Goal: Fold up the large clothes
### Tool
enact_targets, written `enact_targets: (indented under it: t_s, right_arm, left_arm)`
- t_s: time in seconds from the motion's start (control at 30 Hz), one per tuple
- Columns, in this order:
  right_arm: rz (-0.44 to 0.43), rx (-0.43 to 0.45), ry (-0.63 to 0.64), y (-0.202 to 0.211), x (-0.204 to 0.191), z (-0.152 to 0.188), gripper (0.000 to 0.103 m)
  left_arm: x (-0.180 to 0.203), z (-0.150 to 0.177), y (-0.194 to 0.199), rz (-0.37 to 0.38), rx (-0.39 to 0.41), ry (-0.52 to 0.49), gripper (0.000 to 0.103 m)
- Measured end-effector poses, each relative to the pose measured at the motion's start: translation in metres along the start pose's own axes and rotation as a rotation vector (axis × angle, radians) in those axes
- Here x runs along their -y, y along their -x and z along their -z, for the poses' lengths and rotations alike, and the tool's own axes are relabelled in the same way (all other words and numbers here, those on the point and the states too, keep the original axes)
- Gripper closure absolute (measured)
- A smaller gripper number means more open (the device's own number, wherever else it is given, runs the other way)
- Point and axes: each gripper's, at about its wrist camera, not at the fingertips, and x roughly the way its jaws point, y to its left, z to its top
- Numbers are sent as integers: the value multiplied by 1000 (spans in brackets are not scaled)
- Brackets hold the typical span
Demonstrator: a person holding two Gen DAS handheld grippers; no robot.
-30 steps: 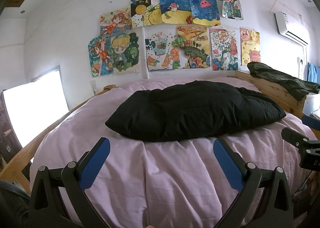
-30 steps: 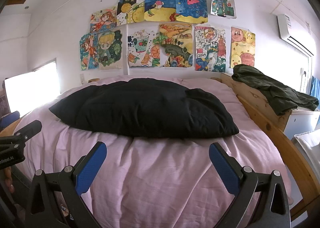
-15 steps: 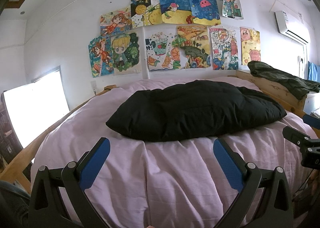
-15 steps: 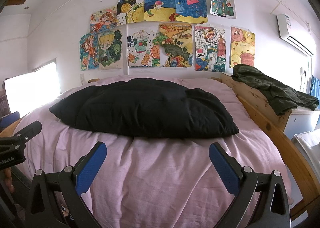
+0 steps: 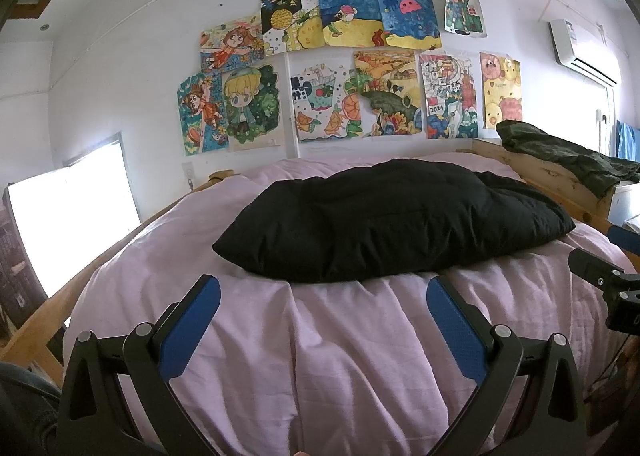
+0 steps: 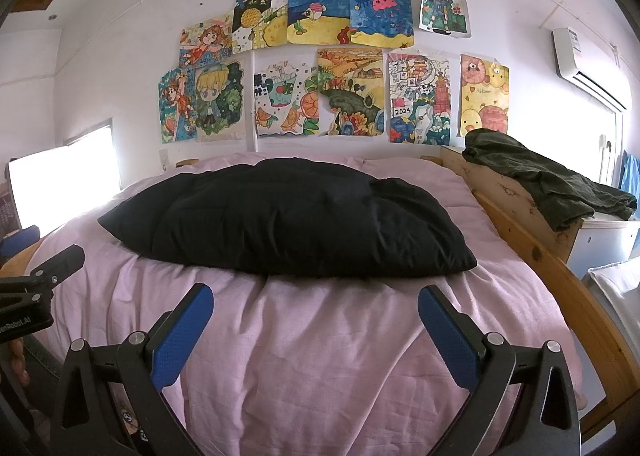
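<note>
Black padded garment (image 5: 392, 219), puffy and quilted, lies in a rounded heap on the pink bedcover (image 5: 340, 356), beyond both tongs and touched by neither. The left gripper (image 5: 323, 296) is spread wide with nothing between its blue, stippled pads (image 5: 188, 332); it hovers over the wrinkled cover just short of the garment's near edge. The right gripper (image 6: 316, 302) is likewise wide apart and empty, its blue pads (image 6: 450, 340) framing the soft, creased cotton in front of the garment's near edge (image 6: 288, 215). Right of the garment runs a knotty pale wooden bed frame (image 6: 532, 252), with a dark green cloth (image 6: 540, 179) crumpled on its higher board; what kind of clothing that is I cannot tell. Behind the garment, colourful paper drawings (image 6: 320, 67) cover the white wall, and a white air conditioner (image 6: 588, 63) hangs to their right.
</note>
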Motion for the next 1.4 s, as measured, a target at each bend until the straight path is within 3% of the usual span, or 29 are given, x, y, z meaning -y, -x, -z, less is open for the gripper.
enact_targets:
  t_s: [1.4]
  right_arm:
    - [-1, 8, -2, 1, 1, -1, 0]
  left_arm:
    - [-7, 0, -1, 5, 1, -7, 2]
